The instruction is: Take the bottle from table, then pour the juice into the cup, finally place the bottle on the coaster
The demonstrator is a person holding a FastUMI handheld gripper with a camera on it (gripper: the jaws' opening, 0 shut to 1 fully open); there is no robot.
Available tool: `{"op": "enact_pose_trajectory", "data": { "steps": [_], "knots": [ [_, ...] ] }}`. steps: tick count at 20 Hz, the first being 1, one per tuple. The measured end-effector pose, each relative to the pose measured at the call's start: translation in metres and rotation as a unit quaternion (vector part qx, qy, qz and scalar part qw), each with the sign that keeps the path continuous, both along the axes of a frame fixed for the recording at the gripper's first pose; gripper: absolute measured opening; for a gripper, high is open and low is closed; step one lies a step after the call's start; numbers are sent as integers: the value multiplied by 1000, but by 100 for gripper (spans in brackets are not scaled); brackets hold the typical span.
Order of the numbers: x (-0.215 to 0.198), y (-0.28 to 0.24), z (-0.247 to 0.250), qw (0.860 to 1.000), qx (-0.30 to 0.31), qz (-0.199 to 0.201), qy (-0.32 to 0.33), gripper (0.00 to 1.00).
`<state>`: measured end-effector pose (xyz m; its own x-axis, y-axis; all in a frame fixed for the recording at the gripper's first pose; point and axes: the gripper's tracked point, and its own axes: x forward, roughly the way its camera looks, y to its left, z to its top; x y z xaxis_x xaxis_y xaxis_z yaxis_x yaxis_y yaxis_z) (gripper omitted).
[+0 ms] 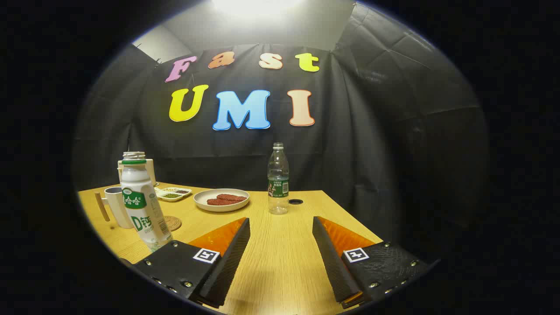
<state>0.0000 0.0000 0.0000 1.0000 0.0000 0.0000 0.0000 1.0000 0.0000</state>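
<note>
The gripper (281,245) hangs spread apart over the bare surface (280,262). Two bottles stand: a clear bottle (278,179) centre frame and a white bottle (142,203) lower left, beside one cup (117,205) and one coaster (173,223).

table (280,253) light wood grain, matt. clear bottle (278,179) see-thru plastic w/ glossy label. white bottle (144,205) smooth opaque plastic. plate (205,202) glazed white. gripper (280,251) spread wide, holding nothing; fingers (227,258) ribbed matt black, orange glossy backs.
</note>
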Motion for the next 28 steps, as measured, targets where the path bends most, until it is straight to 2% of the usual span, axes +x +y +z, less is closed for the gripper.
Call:
{"op": "enact_pose_trajectory", "data": {
  "steps": [4,9,16,20,28],
  "knots": [
    [9,3,24,1000,-12,0,-24,88],
    [-10,5,66,999,-3,-3,-42,88],
    [-65,41,99,999,9,36,-40,88],
    [-88,68,106,997,-5,63,-41,88],
    [-95,121,87,993,-16,117,-27,88]
  ]
}}
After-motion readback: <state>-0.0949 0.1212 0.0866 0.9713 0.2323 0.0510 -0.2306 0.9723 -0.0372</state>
